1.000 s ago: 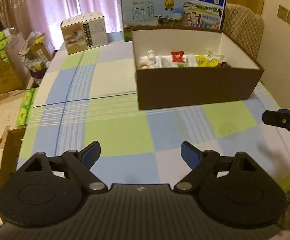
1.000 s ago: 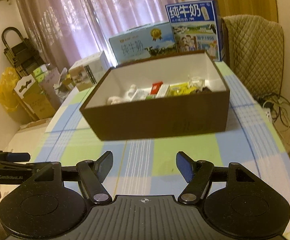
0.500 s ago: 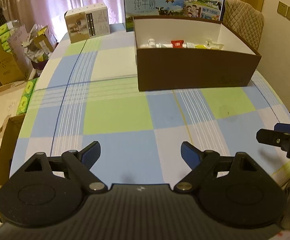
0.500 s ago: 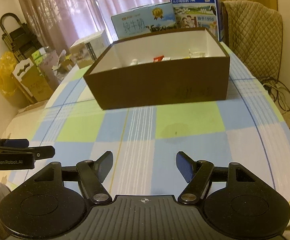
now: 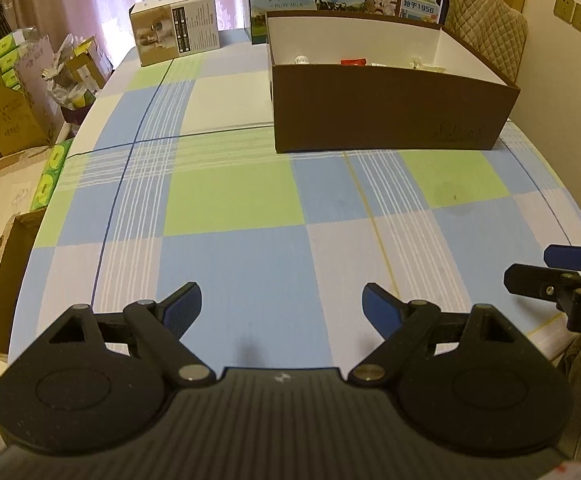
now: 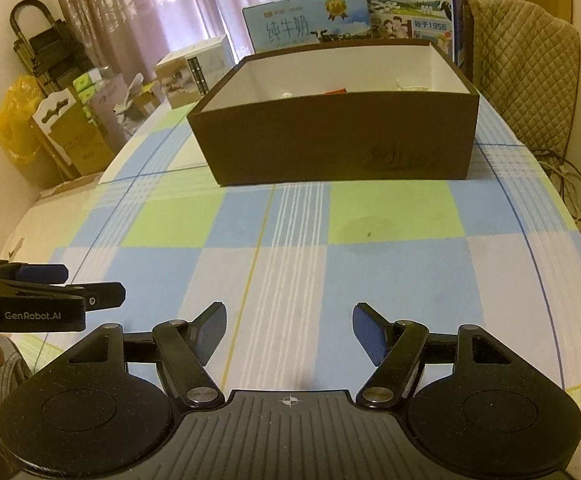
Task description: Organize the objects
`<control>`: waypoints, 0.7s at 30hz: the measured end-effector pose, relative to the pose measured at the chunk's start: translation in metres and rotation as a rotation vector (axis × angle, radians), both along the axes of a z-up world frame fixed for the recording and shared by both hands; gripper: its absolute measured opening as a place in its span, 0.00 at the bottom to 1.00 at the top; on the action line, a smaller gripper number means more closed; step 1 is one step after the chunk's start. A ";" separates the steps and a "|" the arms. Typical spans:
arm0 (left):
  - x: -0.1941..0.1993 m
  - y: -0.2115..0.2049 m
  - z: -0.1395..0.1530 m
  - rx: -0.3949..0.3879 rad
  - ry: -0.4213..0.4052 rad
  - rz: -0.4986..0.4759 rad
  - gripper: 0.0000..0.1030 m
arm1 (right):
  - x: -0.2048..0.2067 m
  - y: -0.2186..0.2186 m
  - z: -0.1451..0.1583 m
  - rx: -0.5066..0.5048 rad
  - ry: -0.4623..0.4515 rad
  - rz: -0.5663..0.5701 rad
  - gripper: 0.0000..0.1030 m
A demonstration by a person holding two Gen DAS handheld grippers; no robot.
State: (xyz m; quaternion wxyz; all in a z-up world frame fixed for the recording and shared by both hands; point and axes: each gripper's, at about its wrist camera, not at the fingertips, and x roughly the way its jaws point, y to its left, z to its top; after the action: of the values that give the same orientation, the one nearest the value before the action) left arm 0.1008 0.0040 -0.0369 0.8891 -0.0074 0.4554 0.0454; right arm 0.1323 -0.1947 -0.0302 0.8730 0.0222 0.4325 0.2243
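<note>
The desk [image 5: 230, 208] carried a blue, green and white checked cloth; pink curtains [image 6: 150, 8] hung behind. The brown cardboard box [image 5: 386, 108], white inside, held small packets at its far end. The left gripper [image 5: 281, 310] and right gripper [image 6: 289, 330] hovered near the box, jaws apart and empty.

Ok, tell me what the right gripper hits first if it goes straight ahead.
The right gripper, open and empty, would cross bare tablecloth, then probably meet the brown box front wall; height is hard to judge.
</note>
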 end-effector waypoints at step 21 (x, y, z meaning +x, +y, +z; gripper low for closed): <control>-0.012 -0.005 -0.004 -0.006 0.014 -0.008 0.83 | -0.004 0.003 -0.012 -0.020 0.039 -0.001 0.65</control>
State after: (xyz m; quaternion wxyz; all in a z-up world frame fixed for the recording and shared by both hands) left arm 0.0889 -0.0009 -0.0405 0.8861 -0.0079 0.4616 0.0404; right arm 0.1286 -0.1918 -0.0420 0.8647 0.0181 0.4516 0.2191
